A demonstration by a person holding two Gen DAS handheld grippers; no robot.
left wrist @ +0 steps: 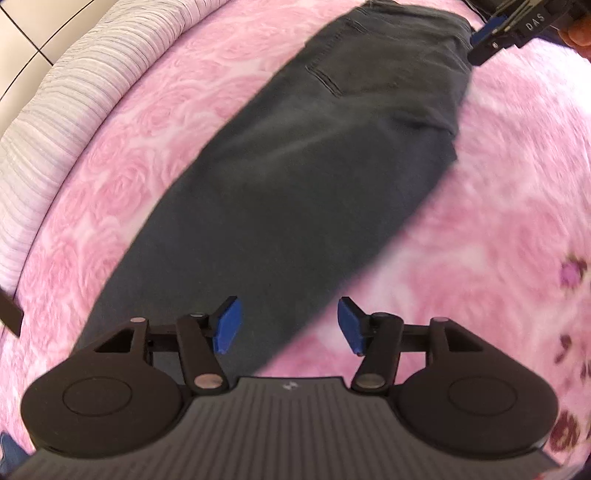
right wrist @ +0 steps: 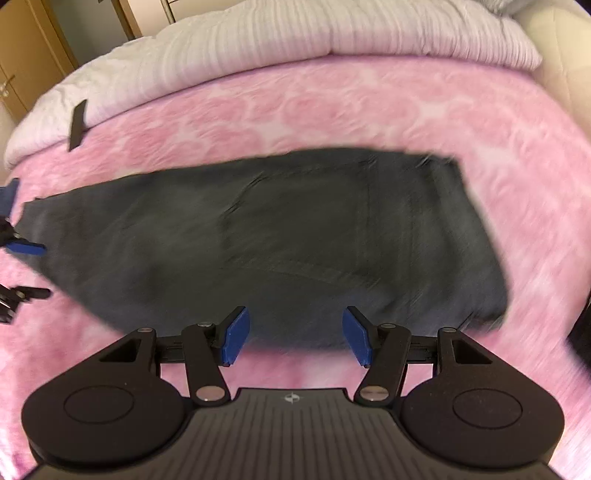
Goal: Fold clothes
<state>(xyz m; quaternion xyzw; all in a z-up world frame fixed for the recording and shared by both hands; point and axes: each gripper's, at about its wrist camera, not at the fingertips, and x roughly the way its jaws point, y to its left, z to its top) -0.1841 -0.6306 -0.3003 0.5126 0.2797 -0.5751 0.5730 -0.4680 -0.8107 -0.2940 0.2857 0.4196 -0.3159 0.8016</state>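
Evidently the dark grey trousers lie flat on the bed, laid leg over leg in one long strip, a back pocket showing near the waist end. That fits either a garment folded once lengthwise and waiting for a crosswise fold, or one being smoothed out again; the pictures do not settle which.

Going left to right: the left tongs hang over the hem end of the strip, blue pads spread apart and holding nothing. The right tongs hover at the near edge of the seat, close to the waistband end, likewise spread and empty. Both views are smeared by motion.

If a crosswise fold is intended, I judge it goes best with each pair of tongs taking both layers of cloth at a corner, not the top layer alone. The lifted end should be carried over level so the side edges stay matched. Denim-like cloth is stiff enough to hold a crease yet heavy enough to slip from a shallow bite.

Underneath is a soft pink rose-patterned blanket, which may drag along with the trousers. At its far edge sits a ribbed pale duvet with a small dark flat object on it. Wooden cupboard doors stand far left, and pale floor tiles show beyond the bed.
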